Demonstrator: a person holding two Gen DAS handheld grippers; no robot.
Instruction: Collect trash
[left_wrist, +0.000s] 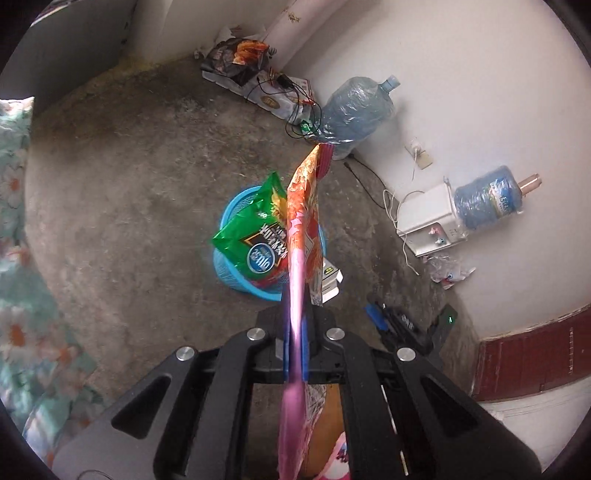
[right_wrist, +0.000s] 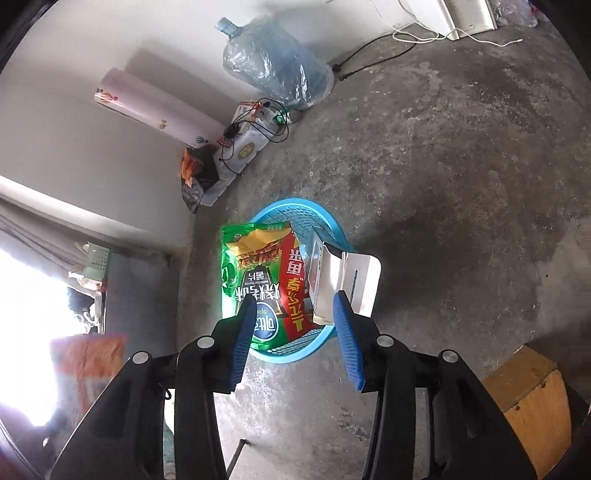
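Left gripper (left_wrist: 294, 354) clamped on orange wrapper (left_wrist: 301, 221); right gripper (right_wrist: 295, 332) agape, empty, above blue basket (right_wrist: 295, 206)

- The orange wrapper (left_wrist: 301, 229) hides the basket's (left_wrist: 236, 199) right side and part of the white box (left_wrist: 330, 280); its lower end runs off the bottom edge.
- In the right wrist view the wrapper (right_wrist: 88, 354) is a blur at the left.
- The green bag (right_wrist: 258, 273) covers the basket's (right_wrist: 295, 208) inside.
- The wooden box (right_wrist: 532, 406) is cut off.
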